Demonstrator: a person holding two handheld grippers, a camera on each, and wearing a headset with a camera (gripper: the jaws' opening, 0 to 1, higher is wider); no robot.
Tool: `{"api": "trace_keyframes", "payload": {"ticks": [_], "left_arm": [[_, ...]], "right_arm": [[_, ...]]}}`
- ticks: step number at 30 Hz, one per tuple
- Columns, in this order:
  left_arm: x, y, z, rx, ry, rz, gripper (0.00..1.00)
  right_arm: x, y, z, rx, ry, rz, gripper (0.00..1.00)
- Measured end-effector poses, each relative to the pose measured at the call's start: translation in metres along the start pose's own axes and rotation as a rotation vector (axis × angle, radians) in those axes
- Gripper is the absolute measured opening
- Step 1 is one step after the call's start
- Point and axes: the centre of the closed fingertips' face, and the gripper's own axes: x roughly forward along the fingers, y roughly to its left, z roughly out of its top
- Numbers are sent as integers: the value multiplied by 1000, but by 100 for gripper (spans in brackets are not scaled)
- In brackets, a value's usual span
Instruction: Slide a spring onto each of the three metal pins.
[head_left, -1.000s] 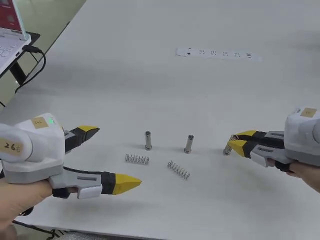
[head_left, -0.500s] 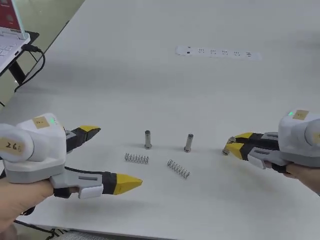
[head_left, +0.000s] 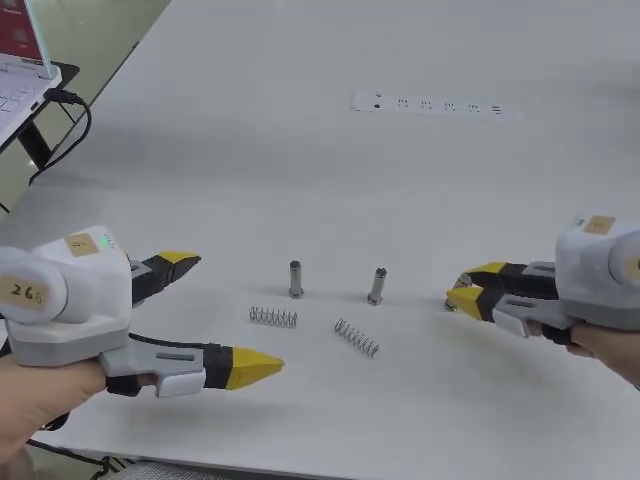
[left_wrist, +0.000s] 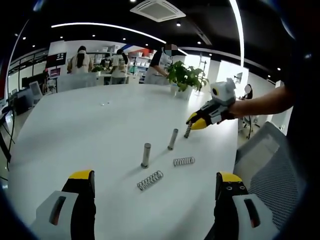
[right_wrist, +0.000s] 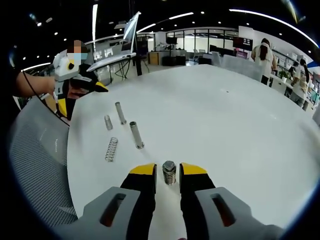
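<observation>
Right claw (right_wrist: 167, 171), jaws slightly apart around the right pin (right_wrist: 169, 165), its spring (right_wrist: 169, 176) on. Left claw (left_wrist: 155, 175) gapes empty. Two loose springs (head_left: 273, 317), two bare pins (head_left: 296, 279) remain.

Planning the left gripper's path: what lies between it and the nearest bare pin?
One loose spring lies flat between the left gripper and that pin; the left gripper view shows it.
</observation>
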Motion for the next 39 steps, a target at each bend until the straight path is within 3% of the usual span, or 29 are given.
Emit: {"api": "trace_keyframes", "payload": {"ticks": [30,39], "left_arm": [[1,-2,4,6,-2,-5,98],[1,-4,6,13,-2,-14,98]], "right_arm": [[-7,1,0,42,-24,-9,41],[-17,-1,-8,63,-13,-13,41]]}}
